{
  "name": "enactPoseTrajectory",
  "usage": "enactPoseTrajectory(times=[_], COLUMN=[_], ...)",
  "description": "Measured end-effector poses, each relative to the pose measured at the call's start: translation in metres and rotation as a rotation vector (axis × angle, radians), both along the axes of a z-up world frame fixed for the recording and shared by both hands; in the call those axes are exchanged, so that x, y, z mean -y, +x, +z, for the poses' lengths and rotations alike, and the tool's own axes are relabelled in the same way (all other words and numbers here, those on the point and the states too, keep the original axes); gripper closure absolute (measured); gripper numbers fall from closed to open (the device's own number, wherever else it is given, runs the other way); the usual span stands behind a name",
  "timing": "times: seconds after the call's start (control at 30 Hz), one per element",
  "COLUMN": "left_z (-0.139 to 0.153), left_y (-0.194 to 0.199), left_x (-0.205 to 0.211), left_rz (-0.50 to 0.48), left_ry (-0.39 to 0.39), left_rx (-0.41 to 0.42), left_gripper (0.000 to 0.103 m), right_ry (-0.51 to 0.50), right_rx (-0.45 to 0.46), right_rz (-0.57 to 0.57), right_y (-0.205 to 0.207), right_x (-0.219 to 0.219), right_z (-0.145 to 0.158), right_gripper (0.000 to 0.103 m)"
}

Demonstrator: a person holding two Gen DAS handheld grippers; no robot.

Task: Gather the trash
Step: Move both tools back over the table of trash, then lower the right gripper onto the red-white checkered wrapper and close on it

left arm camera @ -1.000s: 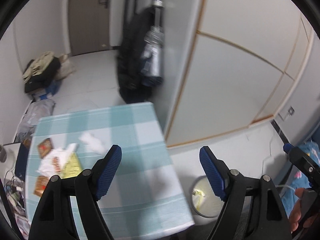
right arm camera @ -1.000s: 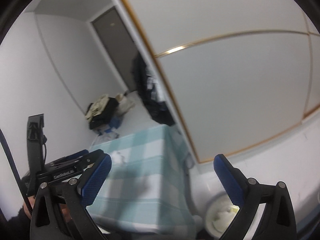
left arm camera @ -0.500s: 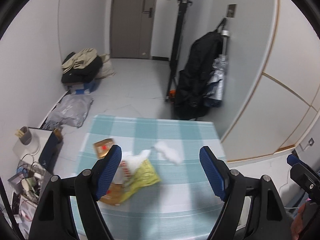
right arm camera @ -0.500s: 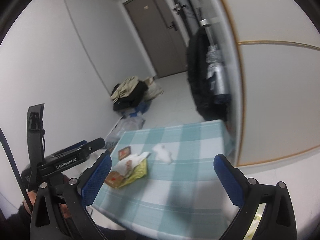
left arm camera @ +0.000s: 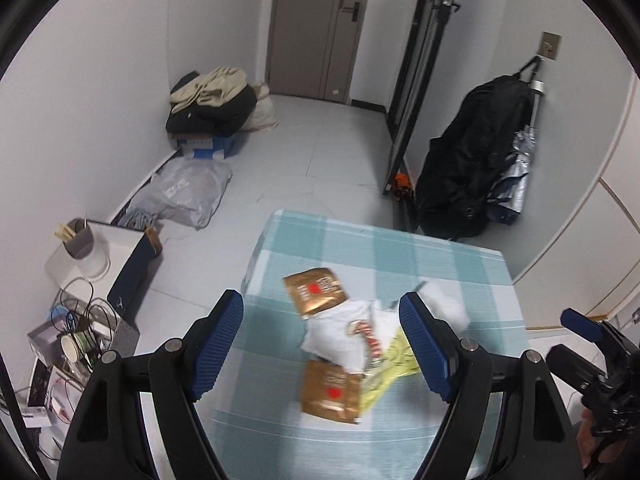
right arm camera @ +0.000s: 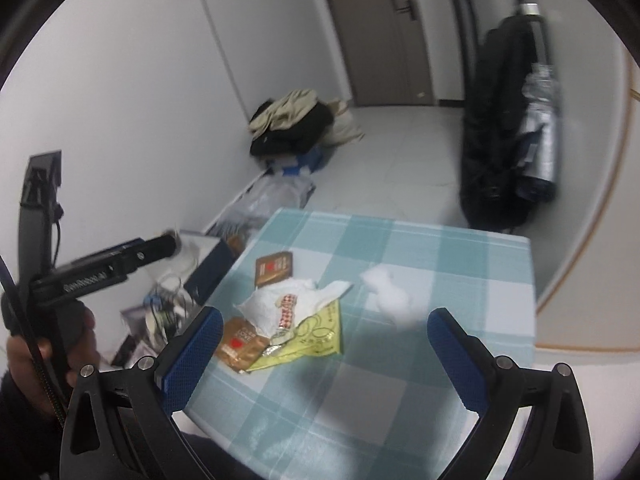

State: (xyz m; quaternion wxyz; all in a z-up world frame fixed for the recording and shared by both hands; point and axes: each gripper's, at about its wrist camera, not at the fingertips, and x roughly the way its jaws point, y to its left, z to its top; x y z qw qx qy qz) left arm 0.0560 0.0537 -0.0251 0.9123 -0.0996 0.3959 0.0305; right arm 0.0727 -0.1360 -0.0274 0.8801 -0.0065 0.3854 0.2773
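Observation:
A pile of trash lies on the table with the teal checked cloth (left arm camera: 460, 268) (right arm camera: 460, 248): two brown sachets (left arm camera: 316, 290) (left arm camera: 330, 392), a white wrapper with red print (left arm camera: 344, 332) (right arm camera: 280, 304), a yellow packet (left arm camera: 394, 364) (right arm camera: 316, 336) and a crumpled white tissue (right arm camera: 390, 294) to the right. My left gripper (left arm camera: 322, 344) is open and empty above the pile. My right gripper (right arm camera: 324, 356) is open and empty, above the table in front of the pile.
Left of the table stand a white box with a grey cup (left arm camera: 80, 240), cables and a paper cup (left arm camera: 72, 346). A black bag (left arm camera: 472, 168) hangs on the right wall. Clothes (left arm camera: 212, 100) and a plastic bag (left arm camera: 188, 192) lie on the floor.
Both views swung left from the right wall and the floor bin to the table. The trash pile moved from the left side to between the fingers. Both grippers stayed open.

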Motion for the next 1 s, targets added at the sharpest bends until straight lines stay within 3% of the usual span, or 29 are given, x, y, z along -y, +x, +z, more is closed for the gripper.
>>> enactPoseTrajectory(times=[0.33, 0.43, 0.5, 0.67, 0.8, 1.0], left_z=[-0.020, -0.024, -0.025, -0.030, -0.036, -0.040], left_y=[0.013, 0.017, 0.019, 0.020, 0.024, 0.026], left_x=[-0.049, -0.059, -0.065, -0.072, -0.074, -0.073], left_rz=[0.048, 0.071, 0.084, 0.108, 0.114, 0.111], left_ry=[-0.164, -0.219, -0.222, -0.223, -0.227, -0.228], left_rx=[-0.116, -0.135, -0.143, -0.159, -0.186, -0.201], left_gripper=[0.025, 0.025, 0.025, 0.025, 0.025, 0.025], right_ry=[-0.084, -0.094, -0.119, -0.149, -0.151, -0.185], right_rx=[-0.062, -0.092, -0.095, -0.120, -0.176, -0.187], right_rz=[0.139, 0.182, 0.212, 0.305, 0.322, 0.311], right_y=[0.045, 0.050, 0.051, 0.049, 0.054, 0.061], right_x=[-0.057, -0.071, -0.082, -0.105, -0.111, -0.120], right_z=[-0.047, -0.060, -0.066, -0.083, -0.096, -0.105], right_gripper=[0.001, 0.011, 0.014, 0.036, 0.052, 0.067])
